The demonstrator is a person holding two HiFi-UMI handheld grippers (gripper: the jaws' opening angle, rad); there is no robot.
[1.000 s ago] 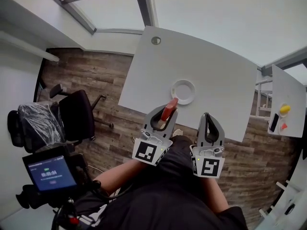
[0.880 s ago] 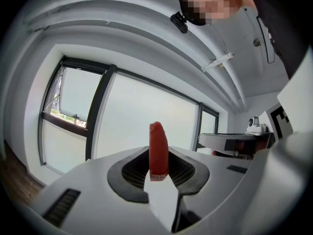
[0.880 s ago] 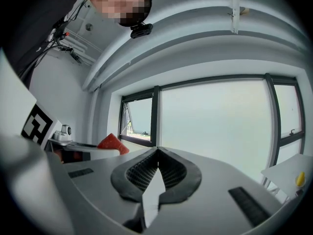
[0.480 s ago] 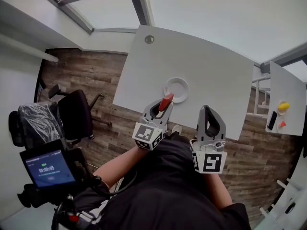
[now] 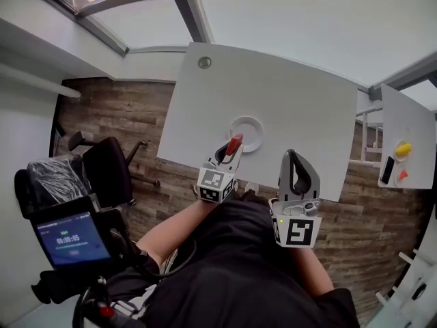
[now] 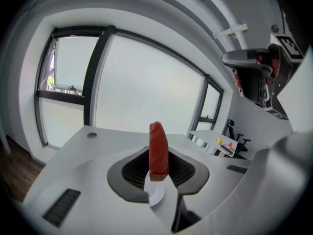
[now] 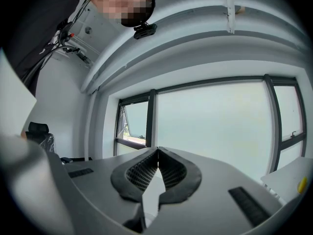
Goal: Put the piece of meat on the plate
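A red slab of meat (image 5: 235, 143) stands upright between the jaws of my left gripper (image 5: 231, 150), which is shut on it. In the left gripper view the meat (image 6: 158, 148) rises above the dark pads (image 6: 132, 173). The white round plate (image 5: 256, 125) lies on the white table (image 5: 300, 101), and the meat hangs at the plate's near left rim. My right gripper (image 5: 293, 156) is held at the table's near edge, right of the plate. Its jaws meet at the tips (image 7: 157, 152), shut on nothing.
A black office chair (image 5: 102, 166) stands on the wooden floor at the left. A device with a lit screen (image 5: 72, 238) sits at the lower left. A second white table (image 5: 410, 125) at the right carries a yellow thing (image 5: 403, 148) and a small red one (image 5: 403, 175).
My left gripper has carried the meat forward and down, from the table's near edge to the plate's near rim. The right gripper has shifted a little.
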